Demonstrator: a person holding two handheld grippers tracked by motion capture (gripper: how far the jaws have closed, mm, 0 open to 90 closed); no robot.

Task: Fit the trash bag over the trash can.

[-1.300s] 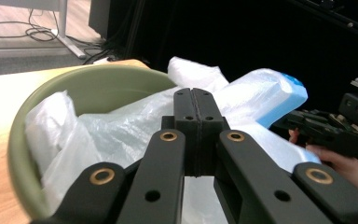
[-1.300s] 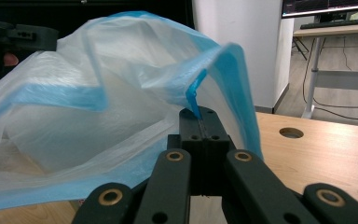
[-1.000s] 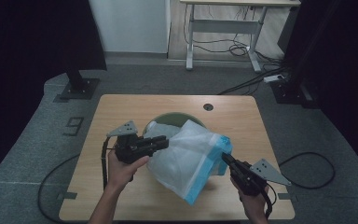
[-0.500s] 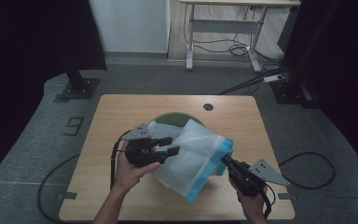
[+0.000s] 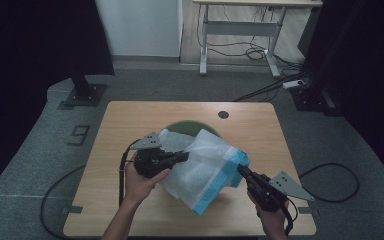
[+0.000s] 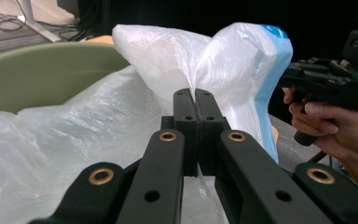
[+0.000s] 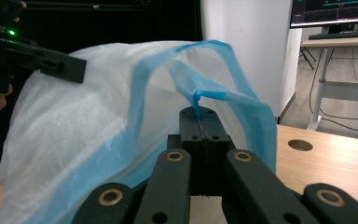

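High view: at frame centre, a translucent white bin liner (image 5: 207,167) with a blue drawstring hem, draped over a green bin (image 5: 190,126) on the wooden table (image 5: 130,115). Left gripper (image 5: 180,158) at centre left, jaws having just been closing, now pinched on the white film. Right gripper (image 5: 241,171) at lower right, clamped on the blue hem.

Left gripper view: jaws pressed together at centre, a fold of the bin liner (image 6: 168,60) caught between the tips; green bin (image 6: 42,74) wall at upper left; the other hand (image 6: 335,126) and its tool at right.

Right gripper view: jaws closed flat at centre on a thin blue drawstring strip (image 7: 197,103); liner mouth arching open above, table (image 7: 335,163) at right.

Judged step: both edges secured, bag mouth being opened to line the bin. Next move likely calls for pulling the two grips apart and lowering the hem over the bin rim, without tearing the thin film.
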